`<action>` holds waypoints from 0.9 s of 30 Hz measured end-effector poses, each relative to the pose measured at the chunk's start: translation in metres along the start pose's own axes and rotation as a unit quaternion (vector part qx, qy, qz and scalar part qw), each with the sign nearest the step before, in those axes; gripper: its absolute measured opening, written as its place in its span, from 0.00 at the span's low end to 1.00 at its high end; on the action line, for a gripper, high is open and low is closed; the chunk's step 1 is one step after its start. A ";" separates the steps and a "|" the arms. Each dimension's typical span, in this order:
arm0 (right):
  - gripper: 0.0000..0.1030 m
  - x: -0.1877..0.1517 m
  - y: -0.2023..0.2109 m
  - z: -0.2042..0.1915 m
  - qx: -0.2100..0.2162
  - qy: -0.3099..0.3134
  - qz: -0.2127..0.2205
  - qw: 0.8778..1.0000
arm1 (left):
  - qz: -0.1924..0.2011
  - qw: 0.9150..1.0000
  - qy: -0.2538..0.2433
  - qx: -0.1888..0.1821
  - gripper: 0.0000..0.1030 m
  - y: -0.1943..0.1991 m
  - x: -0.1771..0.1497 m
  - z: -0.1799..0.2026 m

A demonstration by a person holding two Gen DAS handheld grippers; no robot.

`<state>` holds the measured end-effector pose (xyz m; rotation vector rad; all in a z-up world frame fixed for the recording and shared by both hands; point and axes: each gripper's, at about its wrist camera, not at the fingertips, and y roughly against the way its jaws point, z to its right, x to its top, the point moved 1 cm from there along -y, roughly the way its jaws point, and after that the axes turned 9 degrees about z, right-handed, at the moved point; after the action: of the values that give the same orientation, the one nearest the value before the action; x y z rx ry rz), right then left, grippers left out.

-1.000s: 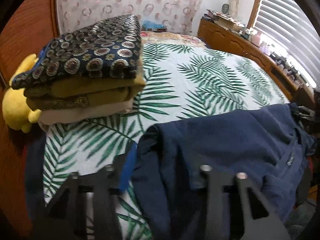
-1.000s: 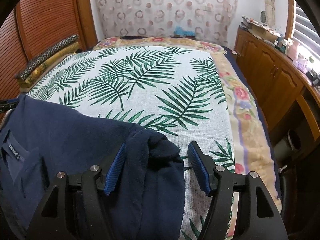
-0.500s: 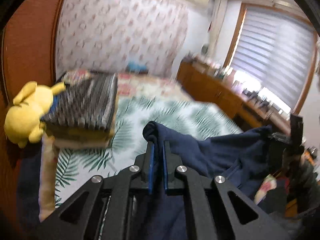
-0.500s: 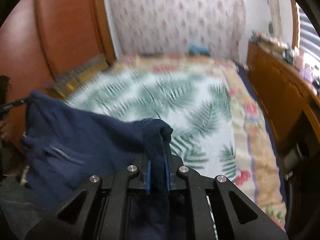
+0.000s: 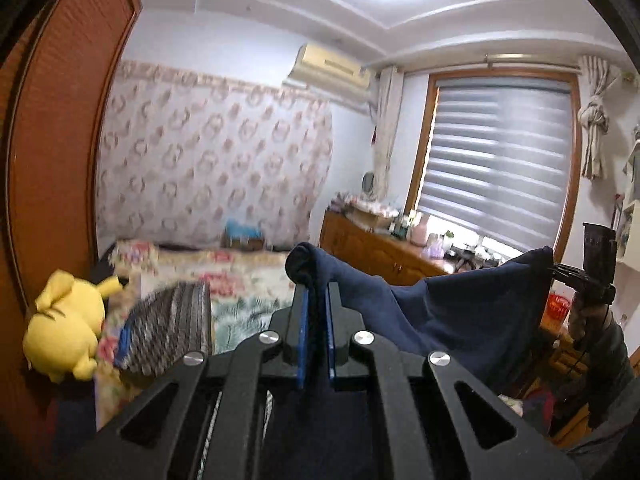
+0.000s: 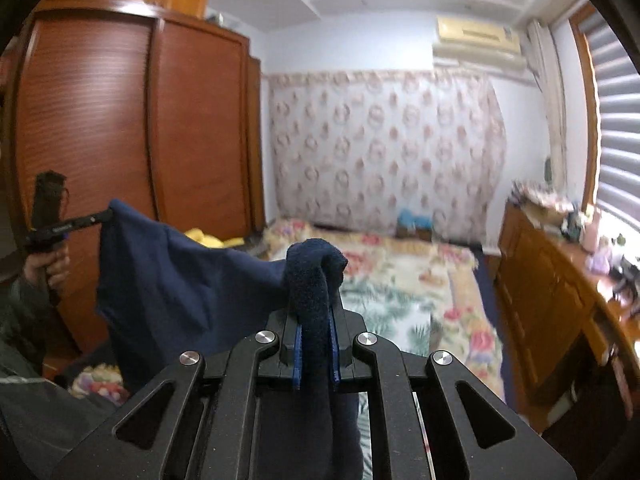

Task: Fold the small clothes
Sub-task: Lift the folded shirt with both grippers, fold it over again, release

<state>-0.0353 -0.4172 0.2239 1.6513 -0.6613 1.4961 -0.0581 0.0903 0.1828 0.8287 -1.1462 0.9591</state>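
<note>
A navy blue garment (image 5: pixel 440 312) hangs in the air, stretched between both grippers above the bed. My left gripper (image 5: pixel 315 304) is shut on one bunched corner of it, the cloth poking up between the blue pads. My right gripper (image 6: pixel 315 320) is shut on the other bunched corner (image 6: pixel 316 264). In the left wrist view the right gripper (image 5: pixel 576 276) shows at the far right, pinching the cloth's far corner. In the right wrist view the left gripper (image 6: pixel 80 222) shows at the far left with a hand below it.
The bed (image 6: pixel 404 280) with its palm-leaf and floral cover lies below. A stack of folded clothes (image 5: pixel 168 328) and a yellow plush toy (image 5: pixel 66 332) sit at its left edge by the wooden wardrobe (image 6: pixel 120 140). A cluttered wooden dresser (image 6: pixel 560 280) runs along the right under the window blind.
Both grippers closed on the garment's corners and lifted it well off the bed. The views tilted up from the bed cover to the walls and ceiling.
</note>
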 end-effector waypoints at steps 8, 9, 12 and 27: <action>0.07 0.101 0.046 -0.024 -0.019 0.065 0.070 0.995 | 0.075 0.994 -0.077 0.008 0.04 0.029 0.092 0.028; 0.07 0.110 0.051 -0.025 -0.024 0.072 0.079 0.994 | 0.083 0.993 -0.081 0.011 0.04 0.031 0.101 0.029; 0.07 0.130 0.061 -0.024 -0.038 0.083 0.097 0.991 | 0.098 0.991 -0.088 0.017 0.04 0.033 0.118 0.028; 0.07 0.048 -0.057 0.065 -0.066 0.057 -0.005 0.996 | -0.016 0.996 -0.056 0.065 0.04 -0.136 0.002 -0.051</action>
<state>0.0556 -0.4328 0.2599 1.4576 -0.6731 1.4939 0.0862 0.0858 0.1670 1.0137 -1.1727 0.9778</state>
